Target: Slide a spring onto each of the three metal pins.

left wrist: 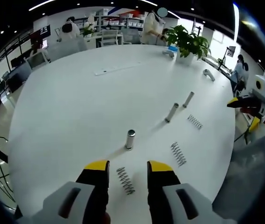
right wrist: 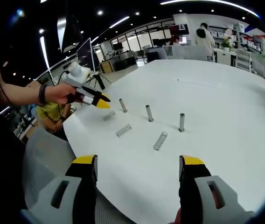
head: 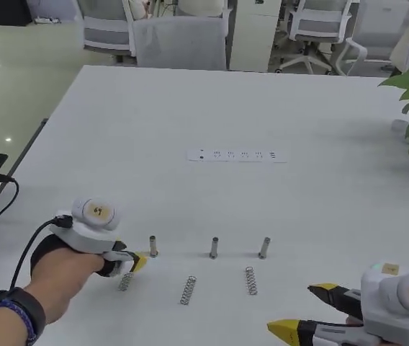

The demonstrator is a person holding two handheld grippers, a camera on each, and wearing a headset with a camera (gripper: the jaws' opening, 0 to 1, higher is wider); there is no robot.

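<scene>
While the left gripper (head: 134, 263) hovers, jaws apart, astride the left spring (left wrist: 125, 180) just near of the left pin (head: 153, 246), the right gripper (head: 302, 308) hangs at near right, jaws wide apart and empty. Middle pin (head: 214, 247) and right pin (head: 264, 248) stand upright on the table (head: 190, 108), with middle spring (head: 188, 290) and right spring (head: 250, 280) flat just near of them.

The left gripper (head: 134, 262) has a white and grey shell with a round cap bearing a pale yellow sticker with a handwritten mark, and black jaws tipped in yellow. A black cable (head: 32, 240) runs from its rear. The left hand (head: 75, 268) wears a black fingerless glove (head: 45, 252) and a dark wristband (head: 19, 306) edged in purple-blue. The right gripper (head: 294, 308) has the same white shell, a sticker reading 26, and yellow-tipped black jaws
</scene>
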